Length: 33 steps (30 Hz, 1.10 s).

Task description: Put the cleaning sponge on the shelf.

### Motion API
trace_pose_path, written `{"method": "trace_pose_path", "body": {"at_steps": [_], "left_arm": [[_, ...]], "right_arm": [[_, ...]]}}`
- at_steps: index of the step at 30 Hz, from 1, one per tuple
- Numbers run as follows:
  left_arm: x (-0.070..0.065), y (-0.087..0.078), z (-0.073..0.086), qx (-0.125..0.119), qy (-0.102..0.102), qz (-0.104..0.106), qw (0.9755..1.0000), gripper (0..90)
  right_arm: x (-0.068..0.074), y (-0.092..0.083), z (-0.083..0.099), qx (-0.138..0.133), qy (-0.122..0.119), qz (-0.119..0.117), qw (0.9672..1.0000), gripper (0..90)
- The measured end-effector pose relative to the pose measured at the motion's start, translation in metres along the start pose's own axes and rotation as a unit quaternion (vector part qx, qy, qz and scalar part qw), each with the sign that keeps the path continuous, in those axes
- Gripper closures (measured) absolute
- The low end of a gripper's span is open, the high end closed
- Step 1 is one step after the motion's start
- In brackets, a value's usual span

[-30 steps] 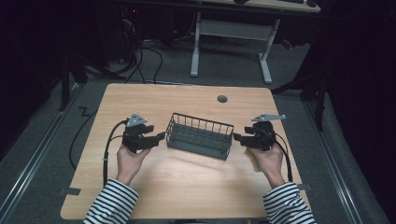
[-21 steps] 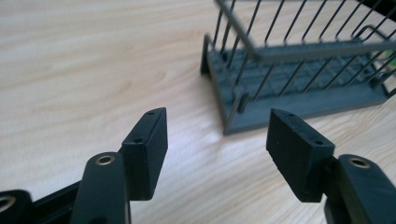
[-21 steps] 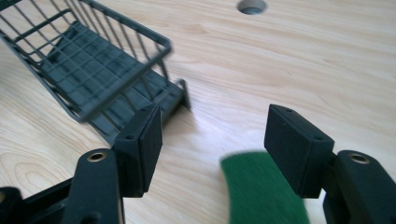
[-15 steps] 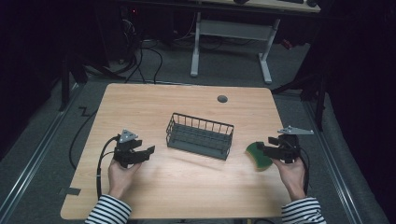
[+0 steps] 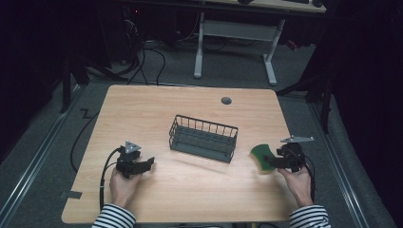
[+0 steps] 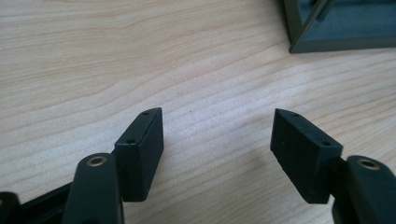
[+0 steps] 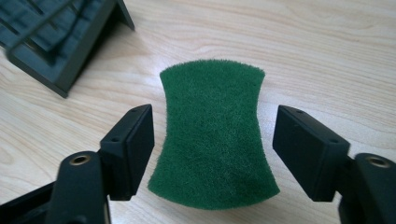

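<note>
Fuzzy green sponge [image 7: 215, 135] on smooth wood-grain table [image 7: 327, 56]; matt dark wire basket [image 5: 203, 138].

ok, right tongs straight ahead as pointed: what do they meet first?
The green scouring pad, lying flat on the table between the open jaws of the right tongs. Beyond it, the wire basket sits off to one side, probably out of line.

both hands sit low near the table's front edge, striped sleeves entering from below. the left gripper [image 5: 142, 164] has its jaws spread wide; the right gripper [image 5: 272, 160] likewise gapes, jaws apart.
</note>
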<state>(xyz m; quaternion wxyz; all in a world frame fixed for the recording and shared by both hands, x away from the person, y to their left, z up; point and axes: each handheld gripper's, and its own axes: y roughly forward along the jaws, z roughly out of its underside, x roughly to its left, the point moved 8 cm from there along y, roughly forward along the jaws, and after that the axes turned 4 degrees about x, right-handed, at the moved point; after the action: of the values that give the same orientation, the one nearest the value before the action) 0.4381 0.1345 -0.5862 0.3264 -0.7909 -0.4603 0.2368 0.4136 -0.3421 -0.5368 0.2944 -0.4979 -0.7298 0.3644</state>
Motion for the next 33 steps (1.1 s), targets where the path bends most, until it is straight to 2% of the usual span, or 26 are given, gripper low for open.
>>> {"method": "trace_pose_path", "body": {"at_steps": [2,3,7,13,16,18,25,26,33], "left_arm": [[0.000,0.001,0.001,-0.009,0.009,-0.008,0.9999,34.9],[-0.001,0.002,0.002,-0.018,0.011,-0.011,0.9997,34.1],[-0.003,0.003,0.002,-0.013,0.022,-0.021,0.9995,32.3],[-0.003,0.003,0.002,-0.013,0.022,-0.020,0.9995,31.5],[-0.003,0.003,0.002,-0.012,0.022,-0.020,0.9995,31.2],[-0.003,0.003,0.002,-0.012,0.022,-0.019,0.9995,30.9],[-0.003,0.003,0.002,-0.012,0.022,-0.019,0.9995,30.8],[-0.003,0.003,0.002,-0.013,0.022,-0.019,0.9995,30.8],[-0.004,0.003,0.002,-0.013,0.022,-0.019,0.9995,30.5]], "right_arm": [[0.000,0.004,0.000,0.008,-0.002,0.001,1.0000,25.6],[0.000,0.008,0.001,0.023,-0.007,0.014,0.9996,24.2],[0.000,0.014,0.001,0.050,-0.015,0.015,0.9985,21.0],[0.002,0.016,-0.006,0.074,-0.027,0.022,0.9966,19.7],[0.004,0.018,-0.009,0.093,-0.038,0.032,0.9944,19.2],[0.004,0.021,-0.010,0.106,-0.040,0.030,0.9931,19.0],[0.004,0.028,-0.009,0.126,-0.037,0.026,0.9911,19.3],[0.003,0.030,-0.008,0.136,-0.036,0.024,0.9897,20.0],[0.004,0.035,-0.006,0.150,-0.038,0.018,0.9878,23.7]]}}
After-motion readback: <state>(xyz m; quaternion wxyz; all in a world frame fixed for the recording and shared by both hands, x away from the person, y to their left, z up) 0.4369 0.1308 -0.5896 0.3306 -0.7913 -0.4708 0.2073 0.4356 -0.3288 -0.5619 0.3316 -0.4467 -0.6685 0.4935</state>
